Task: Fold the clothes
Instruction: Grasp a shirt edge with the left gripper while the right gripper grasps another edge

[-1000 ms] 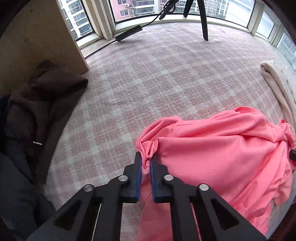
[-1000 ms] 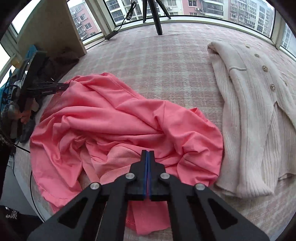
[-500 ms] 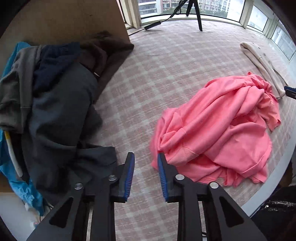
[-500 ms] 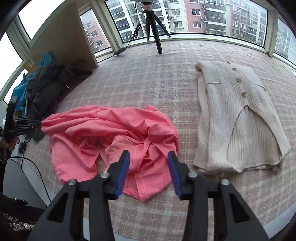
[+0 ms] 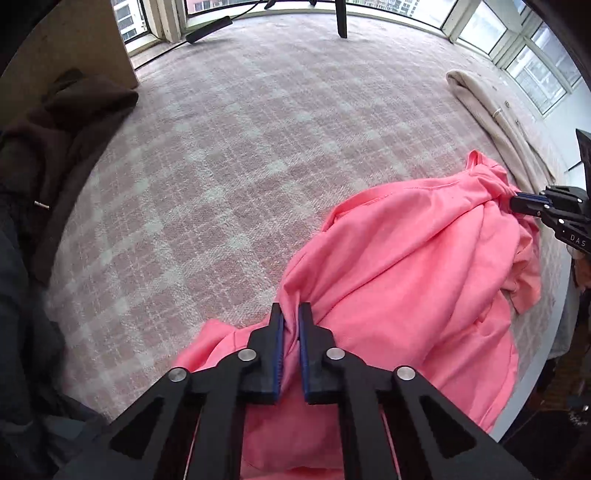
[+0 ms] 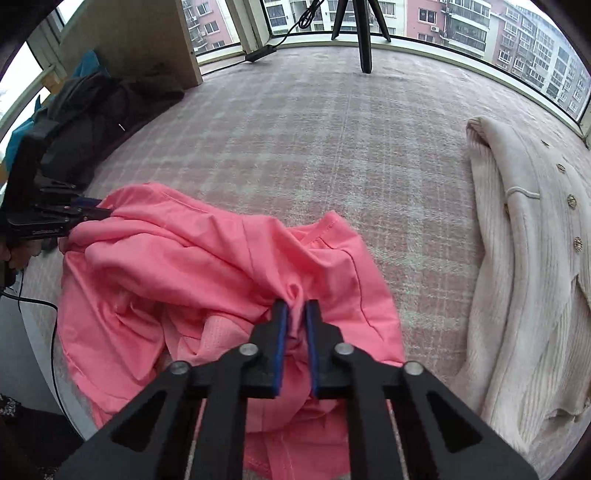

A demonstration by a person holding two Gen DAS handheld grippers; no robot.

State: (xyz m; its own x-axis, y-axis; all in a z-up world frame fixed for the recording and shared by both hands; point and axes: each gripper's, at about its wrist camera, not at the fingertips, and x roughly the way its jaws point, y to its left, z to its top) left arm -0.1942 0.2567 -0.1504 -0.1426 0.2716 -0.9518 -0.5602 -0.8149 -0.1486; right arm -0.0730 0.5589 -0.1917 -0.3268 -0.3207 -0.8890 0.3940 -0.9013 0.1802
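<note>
Two grippers: both pinch the same pink top, one at each end.
Left gripper: pads nearly together with a fold of pink cloth between them. Half a second ago it stood spread and empty, short of the cloth; now it has closed on the near edge.
Right gripper: pads drawn in on a bunched tuck of pink cloth. Half a second ago it was wide apart above the garment.
Pink top, position: lies crumpled on the checked pink-and-white cover, at the near edge, between the dark clothes pile and the cream cardigan. It is apart from both.
Pink top, change: half a second ago it lay as a loose heap; now it is stretched in a ridge between the two grip points.
Cardigan: lies flat to the right, buttons showing, in the same place as before.
Dark pile: brown and black garments by the wooden panel, some blue cloth behind; unchanged.
Writing, left view: white letters "DAS" on the body of the right gripper, the rest cut off by the frame edge.
Writing, right view: a small white line of print on the left gripper's body, too small to read.
Background: tripod legs and a cable by the window; apartment blocks outside.
</note>
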